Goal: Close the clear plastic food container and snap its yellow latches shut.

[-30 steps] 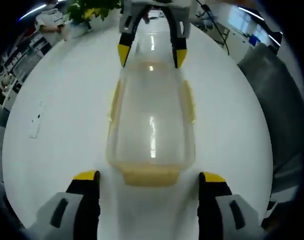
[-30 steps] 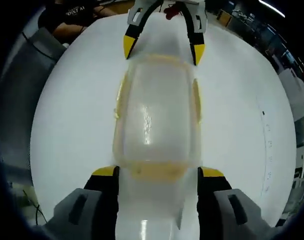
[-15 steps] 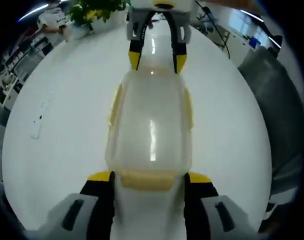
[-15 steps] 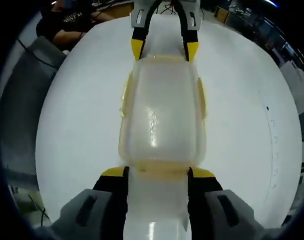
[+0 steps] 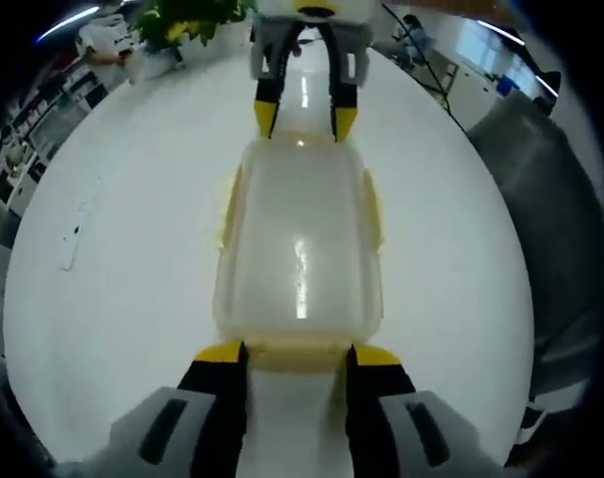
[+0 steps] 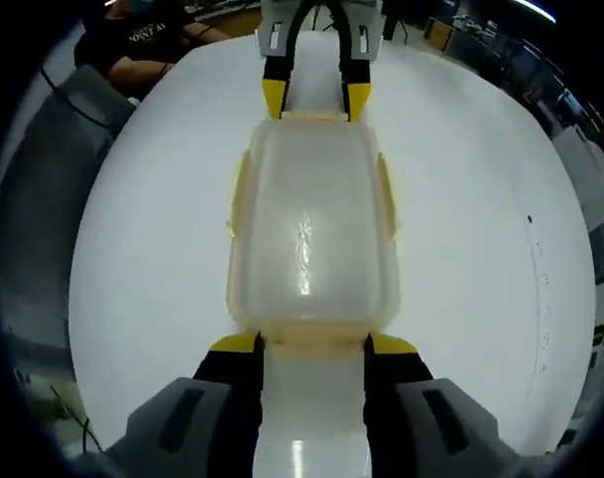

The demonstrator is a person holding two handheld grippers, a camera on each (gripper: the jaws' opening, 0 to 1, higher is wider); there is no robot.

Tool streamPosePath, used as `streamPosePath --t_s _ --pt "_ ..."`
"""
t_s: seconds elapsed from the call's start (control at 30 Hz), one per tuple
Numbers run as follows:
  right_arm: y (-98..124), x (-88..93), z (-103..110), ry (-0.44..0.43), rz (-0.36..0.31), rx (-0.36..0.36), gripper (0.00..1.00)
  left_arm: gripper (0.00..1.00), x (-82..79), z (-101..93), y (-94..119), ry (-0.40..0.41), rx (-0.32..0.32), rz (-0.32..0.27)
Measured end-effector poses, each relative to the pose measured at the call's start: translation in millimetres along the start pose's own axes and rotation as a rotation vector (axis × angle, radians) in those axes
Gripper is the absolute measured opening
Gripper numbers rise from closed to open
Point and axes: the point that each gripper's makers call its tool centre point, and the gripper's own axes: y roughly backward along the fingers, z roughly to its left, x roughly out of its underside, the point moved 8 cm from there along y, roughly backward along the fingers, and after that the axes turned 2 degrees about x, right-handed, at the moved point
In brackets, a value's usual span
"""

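On the middle of a round white table (image 5: pixel 112 299) sits the clear plastic food container (image 5: pixel 300 249), lid already lying on it, with one gripper at each short end. In the left gripper view the left gripper (image 5: pixel 293 353) stands at the near end, its yellow-tipped jaws partly closed with a gap between them, flanking the near yellow latch (image 5: pixel 294 356); whether the tips touch that latch I cannot tell. At the far end of the same view the right gripper (image 5: pixel 302 118) comes down, its jaws likewise narrowed but apart, tips at the lid's far edge. The right gripper view gives the mirror picture: the right gripper (image 6: pixel 311 344) at its own near latch (image 6: pixel 311 335), the left gripper (image 6: pixel 315 100) at the far end. The yellow side latches (image 6: pixel 240 194) along the long edges look splayed outward, so they are probably not yet snapped.

The risks from here are, in my judgement:

- The smooth container may slide on the bare tabletop if one gripper pushes harder than the other; the two opposed ends only hold it while the pressure is even.
- A latch may slip past between narrowed jaws instead of being folded down, because the tips are beside it, not squarely on it.
- If the lid is not seated all round, a forced end latch could lift the opposite edge or pop the lid.
- The clear plastic hides its rim under glare, so a half-caught latch could pass for shut.

A white marker-like object (image 5: pixel 73 239) lies well apart to the left.
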Motion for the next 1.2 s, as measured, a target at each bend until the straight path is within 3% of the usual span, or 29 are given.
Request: streamPosePath --t_s 0.13,0.27,0.47,0.67,0.87,1.2 --pt "-1.5 -4.9 2.6 0.005 0.039 -0.017 0.36 0.33 -2.6 -6.0 0.4 -0.023 0.016 0.051" --pt "11.3 -17.0 6.4 -0.003 0.006 0.001 0.36 0.33 4.4 -8.9 6.9 -0.037 0.011 0.087" --pt "36.1 -24.9 7.2 0.012 0.034 0.041 0.36 0.33 -6.1 -11.8 32.5 -0.010 -0.015 0.052" --pt "58.9 -29.9 10.3 0.027 0.005 0.051 0.36 0.33 -13.5 -22.3 51.3 0.000 -0.030 0.041" --pt "85.3 -17.2 17.4 0.058 -0.017 0.083 0.36 0.33 -37.7 -31.0 63.4 0.008 -0.065 0.047" --pt "114.8 33.3 19.6 0.096 -0.032 0.081 0.37 0.33 -99.2 -40.7 51.1 0.043 -0.101 0.064"
